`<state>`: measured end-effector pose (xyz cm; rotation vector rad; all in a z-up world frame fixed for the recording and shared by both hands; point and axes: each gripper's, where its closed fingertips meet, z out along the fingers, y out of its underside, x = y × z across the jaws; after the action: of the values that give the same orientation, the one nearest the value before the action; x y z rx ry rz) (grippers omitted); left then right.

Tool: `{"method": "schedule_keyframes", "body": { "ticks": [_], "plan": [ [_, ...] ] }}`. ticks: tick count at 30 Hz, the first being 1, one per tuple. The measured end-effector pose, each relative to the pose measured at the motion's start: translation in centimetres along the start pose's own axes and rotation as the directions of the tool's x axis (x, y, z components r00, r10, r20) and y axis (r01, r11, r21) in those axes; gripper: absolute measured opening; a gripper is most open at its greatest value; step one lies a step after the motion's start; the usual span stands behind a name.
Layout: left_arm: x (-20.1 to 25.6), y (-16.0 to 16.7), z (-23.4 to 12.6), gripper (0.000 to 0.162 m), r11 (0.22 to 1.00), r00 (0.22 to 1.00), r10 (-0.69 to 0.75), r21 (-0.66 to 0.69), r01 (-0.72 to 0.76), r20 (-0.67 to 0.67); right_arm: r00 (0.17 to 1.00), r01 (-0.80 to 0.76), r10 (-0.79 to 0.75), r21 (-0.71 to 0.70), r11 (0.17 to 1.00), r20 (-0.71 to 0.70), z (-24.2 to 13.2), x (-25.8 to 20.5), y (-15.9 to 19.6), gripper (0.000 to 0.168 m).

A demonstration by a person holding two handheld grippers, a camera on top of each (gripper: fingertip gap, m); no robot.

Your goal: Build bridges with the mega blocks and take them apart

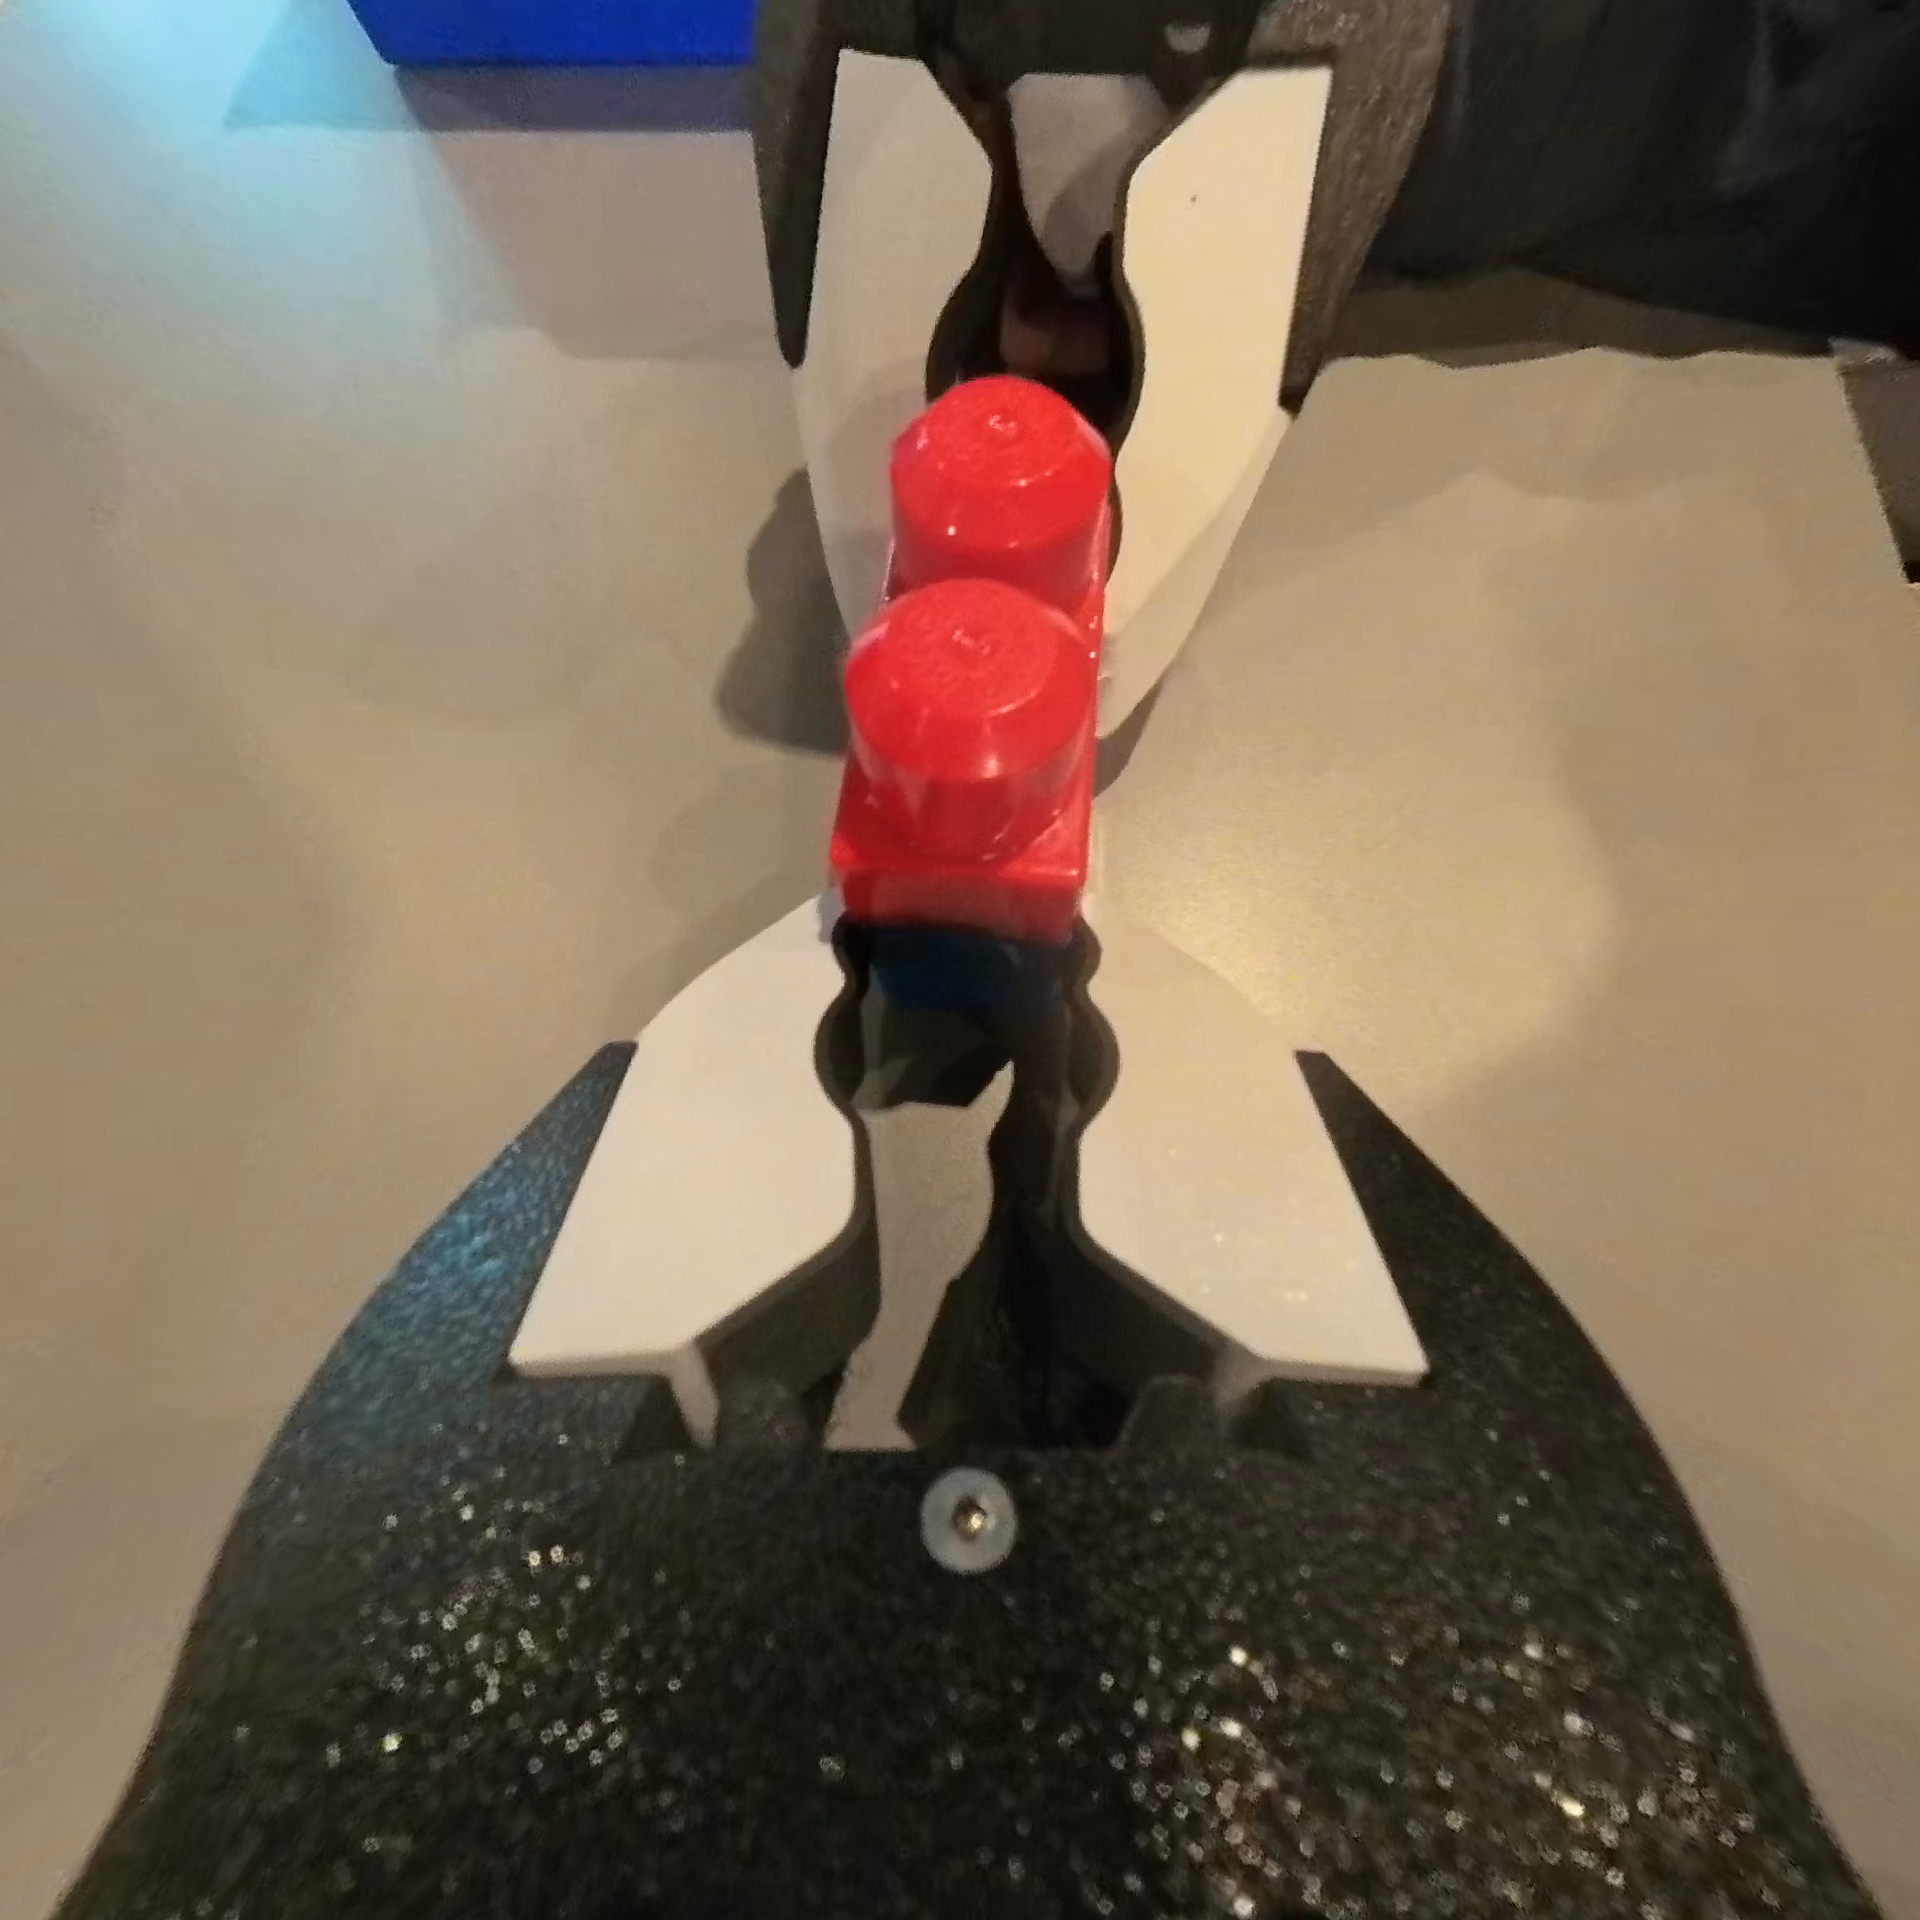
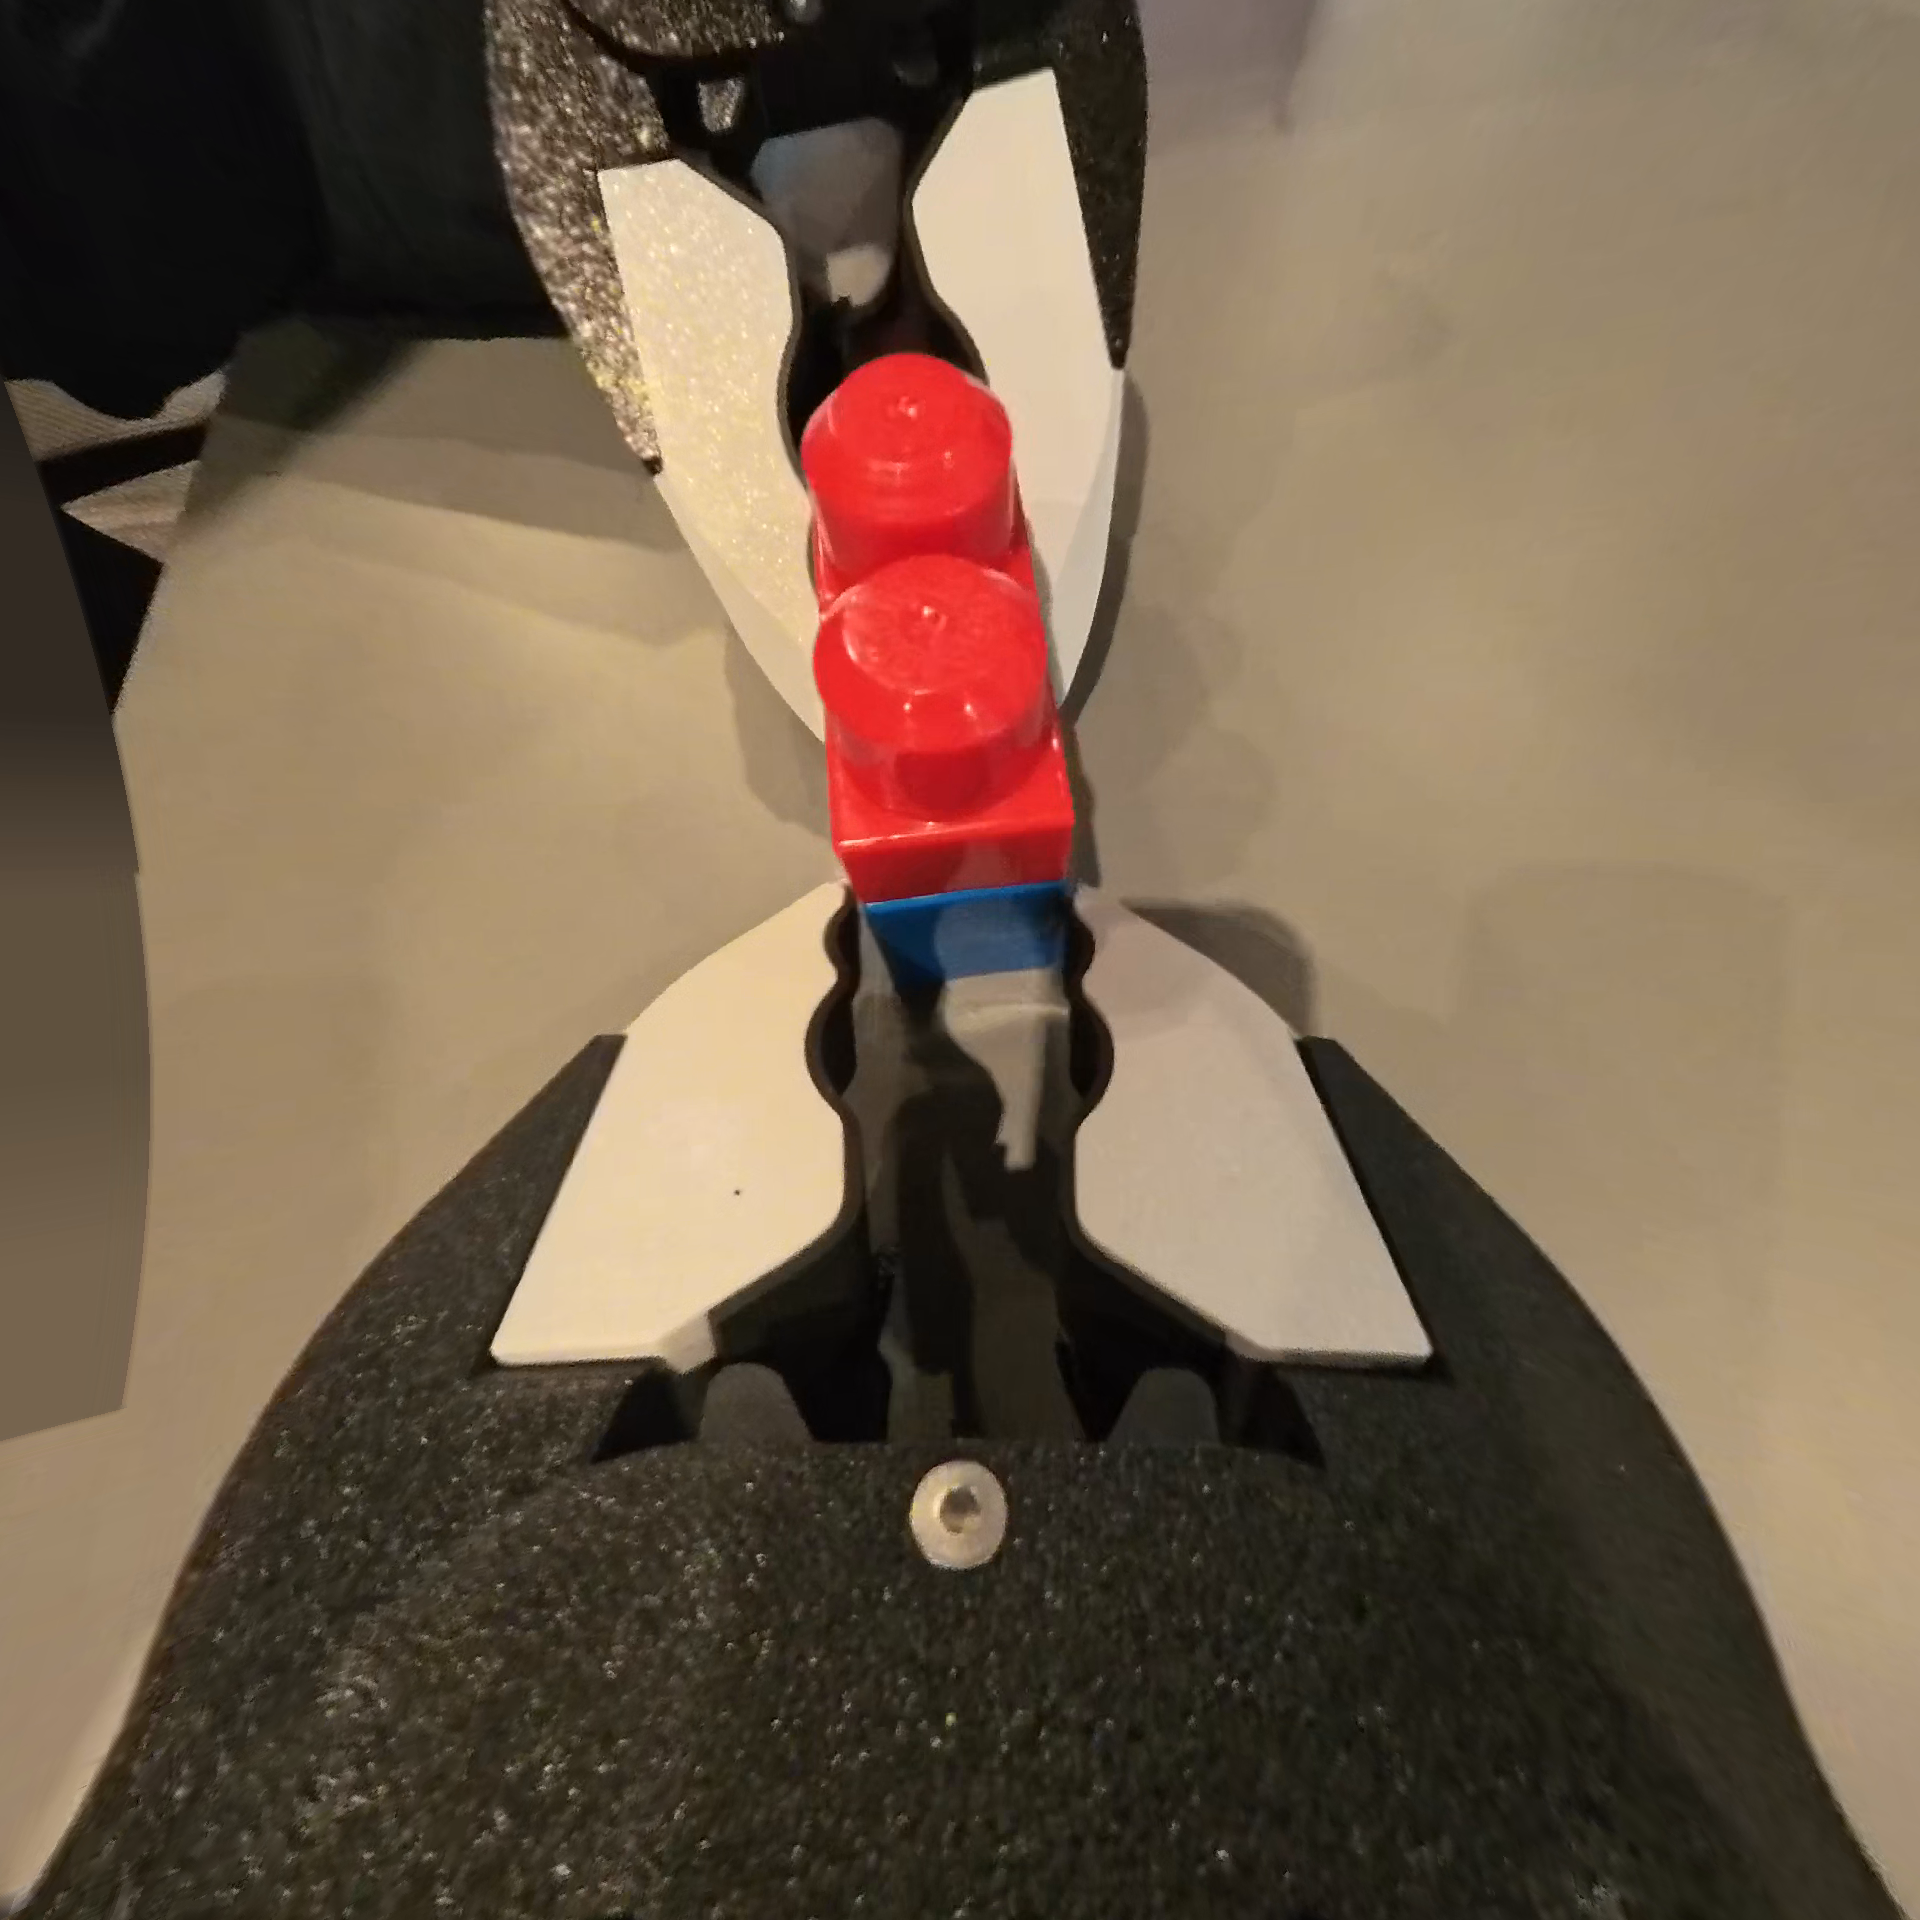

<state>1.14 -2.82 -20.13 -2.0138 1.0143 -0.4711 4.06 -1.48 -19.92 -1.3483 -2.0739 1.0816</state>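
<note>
Blocks sit straight between my two tools: a red block [image 2: 940, 717] stacked on a blue block [image 2: 971, 930], long axis running from one tool to the other above the desk [image 2: 1558, 623]. My right tool [image 2: 961, 935] pinches the blue end; my left tool [image 1: 961, 940] grips its end too, which block I cannot tell.

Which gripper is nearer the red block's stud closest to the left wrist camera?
Left. The left gripper sits just below that stud, at the red block's near end; the right gripper flanks the far stud.
</note>
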Motion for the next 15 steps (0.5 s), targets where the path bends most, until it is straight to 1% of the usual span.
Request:
{"method": "schedule_keyframes", "body": {
  "ticks": [1,2,3,5,8,15],
  "plan": [
    [0.0,0.0,0.0,0.035,1.0,1.0,0.004,-0.002,-0.004,0.002,1.0,-0.01,0.01,0.019,1.0,0.022,-0.4,-0.2,-0.3,0.048],
    [0.0,0.0,0.0,0.035,1.0,1.0,0.005,-0.003,-0.005,0.004,0.999,-0.023,0.02,0.072,0.997,0.044,-0.9,-0.5,-1.1,0.056],
    [0.0,0.0,0.0,0.035,1.0,1.0,0.003,-0.002,-0.003,0.002,0.999,-0.025,0.019,0.135,0.99,0.051,-1.5,-0.6,-2.1,0.057],
    [0.1,0.0,0.0,0.035,1.0,1.0,0.002,0.0,-0.002,0.0,1.0,0.02,-0.021,0.224,0.974,0.001,-2.3,-0.3,-3.6,0.044],
    [0.1,0.0,0.1,0.035,1.0,1.0,0.001,0.0,-0.001,0.0,0.995,0.094,-0.082,0.237,0.967,-0.059,-1.9,-0.2,-4.3,0.028],
    [0.1,0.0,0.1,0.035,1.0,1.0,-0.001,-0.001,0.001,-0.005,0.996,0.079,-0.068,0.237,0.968,-0.052,-1.8,-0.2,-4.3,0.028]
  ]
}}
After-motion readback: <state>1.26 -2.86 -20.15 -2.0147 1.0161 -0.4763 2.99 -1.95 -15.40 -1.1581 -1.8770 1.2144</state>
